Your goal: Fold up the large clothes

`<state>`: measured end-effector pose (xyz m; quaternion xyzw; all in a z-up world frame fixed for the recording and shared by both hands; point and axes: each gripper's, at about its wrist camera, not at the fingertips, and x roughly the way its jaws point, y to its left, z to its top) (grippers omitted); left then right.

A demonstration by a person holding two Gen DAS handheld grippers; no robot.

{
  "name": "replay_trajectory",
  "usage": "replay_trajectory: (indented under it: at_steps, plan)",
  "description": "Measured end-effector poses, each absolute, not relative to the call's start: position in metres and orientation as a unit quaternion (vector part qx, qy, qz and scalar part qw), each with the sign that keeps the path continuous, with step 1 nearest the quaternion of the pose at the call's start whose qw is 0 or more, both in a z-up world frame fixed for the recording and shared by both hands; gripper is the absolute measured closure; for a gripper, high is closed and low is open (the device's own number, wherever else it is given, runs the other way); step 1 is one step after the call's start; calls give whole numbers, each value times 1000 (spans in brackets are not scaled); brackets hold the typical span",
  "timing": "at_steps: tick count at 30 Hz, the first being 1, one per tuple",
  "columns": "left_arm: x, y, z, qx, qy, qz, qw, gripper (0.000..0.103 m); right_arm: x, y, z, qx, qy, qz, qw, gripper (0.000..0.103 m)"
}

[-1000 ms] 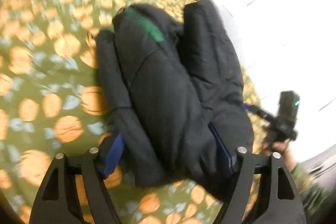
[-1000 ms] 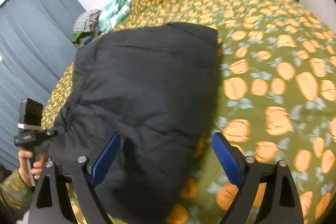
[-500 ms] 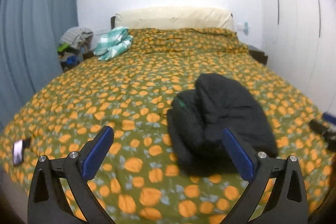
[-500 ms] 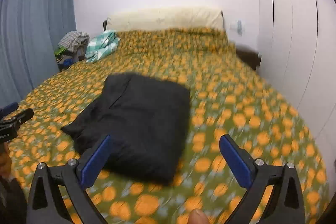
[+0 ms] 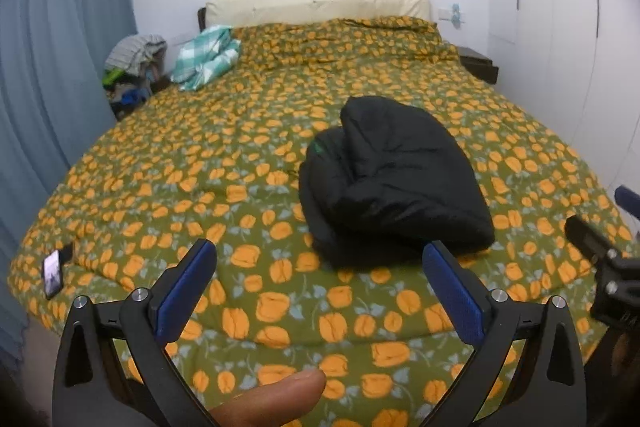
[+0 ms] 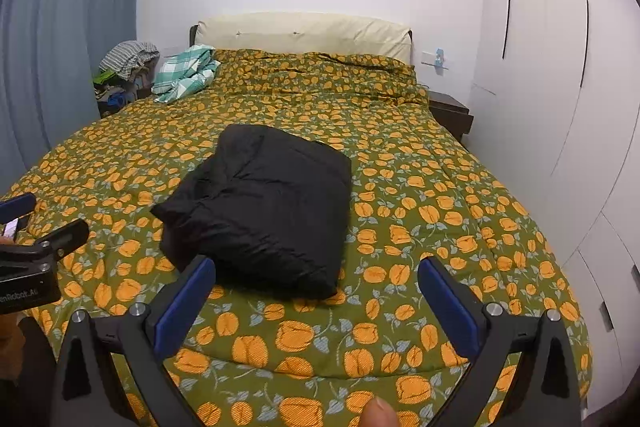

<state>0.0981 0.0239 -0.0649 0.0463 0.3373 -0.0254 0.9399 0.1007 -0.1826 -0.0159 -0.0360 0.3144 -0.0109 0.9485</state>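
Observation:
A black padded jacket [image 5: 394, 179] lies folded into a thick bundle on the green bedspread with orange flowers [image 5: 224, 163]. In the right wrist view the same jacket [image 6: 268, 203] sits near the middle of the bed. My left gripper [image 5: 318, 263] stands open over the bed's near edge, short of the jacket, with nothing between its blue pads. My right gripper [image 6: 314, 277] is open too, held back from the jacket's near edge and holding nothing. A fingertip [image 5: 276, 395] shows at the bottom of the left wrist view.
A phone [image 5: 53, 274] lies at the bed's near left corner. A teal checked cloth [image 5: 206, 57] and a clothes pile [image 5: 134, 67] are at the far left. A cream headboard [image 6: 304, 33], a dark nightstand [image 6: 450, 113], white wardrobe doors [image 6: 560, 87] and a blue curtain [image 5: 52, 67] surround the bed.
Both grippers let go of the black jacket, opened fully and drew back and up from it. The jacket now lies folded on the bed and the whole room has come into view.

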Motion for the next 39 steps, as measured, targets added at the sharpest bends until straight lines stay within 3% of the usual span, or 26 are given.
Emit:
replay_trajectory:
  at_steps: [6, 39]
  plan:
    - [94, 22, -61, 41, 365, -39, 929, 0, 98, -178, -14, -32, 342, -4, 939, 0]
    - [78, 20, -48, 35, 359, -27, 932, 1, 81, -158, 4, -41, 359, 9, 933, 0]
